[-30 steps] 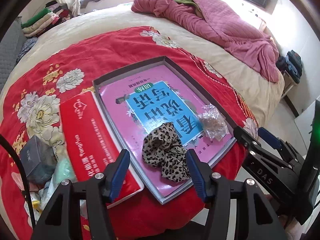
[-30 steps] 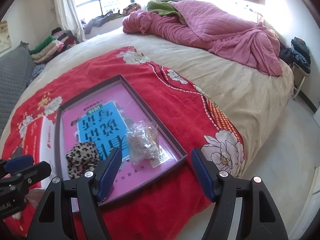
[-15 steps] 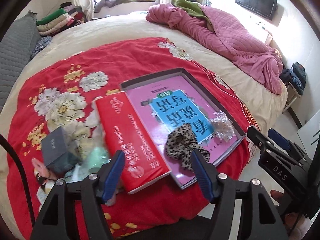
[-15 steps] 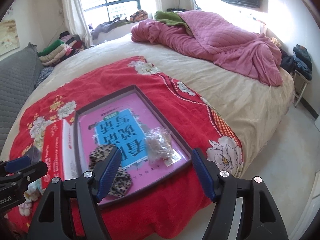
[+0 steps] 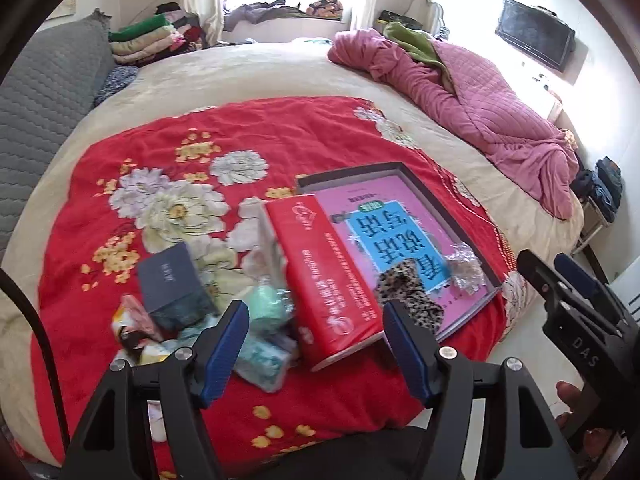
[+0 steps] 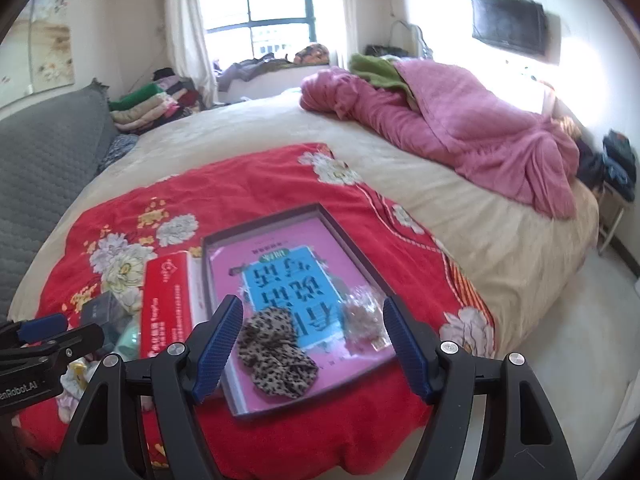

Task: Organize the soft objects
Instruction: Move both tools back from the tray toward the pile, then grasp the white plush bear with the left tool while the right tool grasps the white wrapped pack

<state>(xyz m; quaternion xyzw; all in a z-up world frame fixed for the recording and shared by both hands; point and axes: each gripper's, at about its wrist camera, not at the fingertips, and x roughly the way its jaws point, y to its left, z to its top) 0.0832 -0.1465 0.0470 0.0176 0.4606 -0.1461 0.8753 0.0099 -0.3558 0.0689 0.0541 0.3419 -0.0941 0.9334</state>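
Both grippers backed off, jaws wide, empty; leopard scrunchie + clear bag now in tray. Next prob pile at 9 o'clock.

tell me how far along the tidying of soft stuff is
Done: the leopard scrunchie and a clear crinkly bag lie inside the shallow tray. In hand: nothing; the left tool and right tool both hang open and empty above the bed. Left: a heap of small items by the red box, including mint-green packs and a dark box.

Pink quilt, wall television
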